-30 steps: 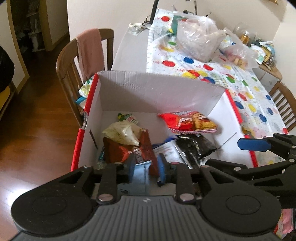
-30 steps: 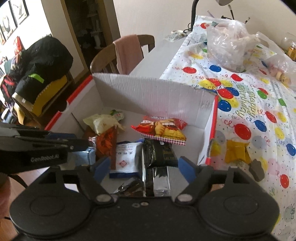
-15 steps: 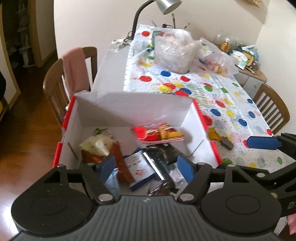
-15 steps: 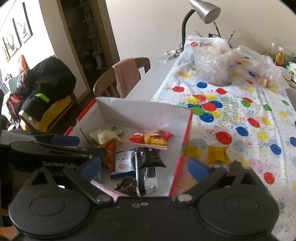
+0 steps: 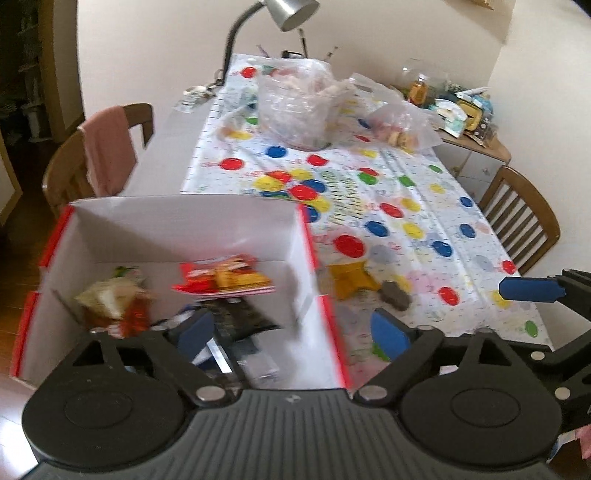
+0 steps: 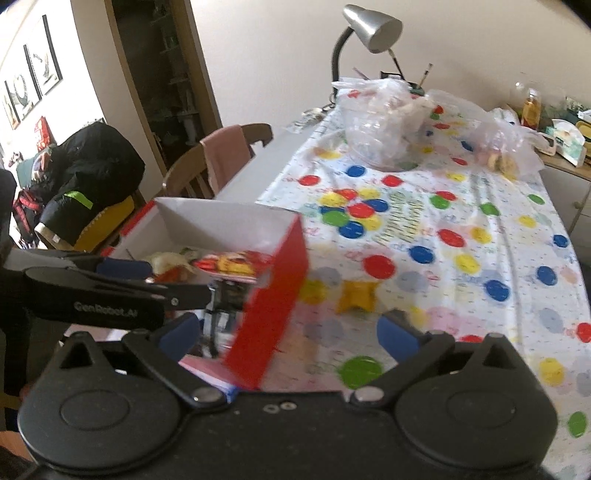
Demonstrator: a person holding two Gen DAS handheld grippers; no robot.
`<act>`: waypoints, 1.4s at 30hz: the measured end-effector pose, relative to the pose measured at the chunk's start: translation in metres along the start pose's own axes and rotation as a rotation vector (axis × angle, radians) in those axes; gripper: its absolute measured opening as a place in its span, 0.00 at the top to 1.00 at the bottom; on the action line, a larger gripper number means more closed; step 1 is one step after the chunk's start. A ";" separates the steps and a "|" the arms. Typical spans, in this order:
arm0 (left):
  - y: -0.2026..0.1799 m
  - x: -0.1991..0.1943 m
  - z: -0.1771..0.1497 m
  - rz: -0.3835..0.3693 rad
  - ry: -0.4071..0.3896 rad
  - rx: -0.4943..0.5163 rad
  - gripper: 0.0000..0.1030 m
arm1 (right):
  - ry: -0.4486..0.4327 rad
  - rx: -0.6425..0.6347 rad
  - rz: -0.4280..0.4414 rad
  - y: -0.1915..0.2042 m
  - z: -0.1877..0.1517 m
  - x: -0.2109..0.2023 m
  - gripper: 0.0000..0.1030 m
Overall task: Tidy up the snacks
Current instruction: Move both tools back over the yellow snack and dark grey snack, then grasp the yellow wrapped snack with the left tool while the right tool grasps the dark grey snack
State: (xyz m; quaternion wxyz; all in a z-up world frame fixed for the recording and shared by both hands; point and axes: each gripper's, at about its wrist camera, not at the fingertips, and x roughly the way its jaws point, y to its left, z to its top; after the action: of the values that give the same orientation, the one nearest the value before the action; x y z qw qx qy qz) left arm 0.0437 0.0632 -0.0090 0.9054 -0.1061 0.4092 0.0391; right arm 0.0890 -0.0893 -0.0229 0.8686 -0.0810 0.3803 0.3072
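Observation:
A white cardboard box with red outer sides stands at the table's near left corner. It holds several snacks: a red and yellow pack, a pale bag and a dark packet. My left gripper hovers over the box's right wall, its jaws opening wide with nothing pinched between them. My right gripper is open and empty above the red wall and the tablecloth. A yellow snack packet and a small dark piece lie on the cloth just right of the box.
A spotted tablecloth covers the table. Clear plastic bags and a desk lamp stand at the far end. A chair with a pink cloth is on the left, another chair on the right.
Both grippers have drawn back and up from inside the box and shifted right. The left jaws let go of a light blue packet and spread wide. The right jaws widened too.

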 end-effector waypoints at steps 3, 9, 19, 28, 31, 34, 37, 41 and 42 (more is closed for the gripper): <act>-0.025 0.014 0.004 -0.015 0.010 0.004 0.00 | 0.026 -0.033 -0.018 -0.030 -0.004 -0.002 0.00; -0.076 0.054 0.020 0.002 0.047 0.005 0.00 | 0.075 -0.129 -0.042 -0.080 -0.010 0.009 0.00; -0.112 0.135 0.033 0.142 0.161 -0.076 0.00 | 0.157 -0.239 0.023 -0.126 -0.023 0.069 0.01; -0.116 0.183 0.046 0.224 0.229 -0.097 0.01 | 0.198 -0.278 0.091 -0.129 -0.023 0.118 0.05; -0.118 0.192 0.052 0.260 0.223 -0.079 0.01 | 0.205 -0.283 0.102 -0.128 -0.019 0.133 0.07; -0.120 0.205 0.057 0.268 0.258 -0.062 0.02 | 0.212 -0.302 0.104 -0.127 -0.018 0.146 0.12; -0.119 0.218 0.056 0.292 0.307 -0.061 0.13 | 0.221 -0.312 0.112 -0.126 -0.018 0.157 0.19; -0.104 0.230 0.054 0.311 0.344 -0.127 0.24 | 0.220 -0.331 0.119 -0.121 -0.019 0.167 0.26; -0.099 0.231 0.054 0.305 0.351 -0.152 0.29 | 0.221 -0.337 0.118 -0.120 -0.019 0.169 0.29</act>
State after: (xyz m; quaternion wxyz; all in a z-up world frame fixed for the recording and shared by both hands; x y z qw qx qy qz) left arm 0.2518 -0.0253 -0.1321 0.7936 -0.1158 0.5673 0.1871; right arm 0.2373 -0.1128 -0.1676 0.7762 -0.2362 0.4206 0.4060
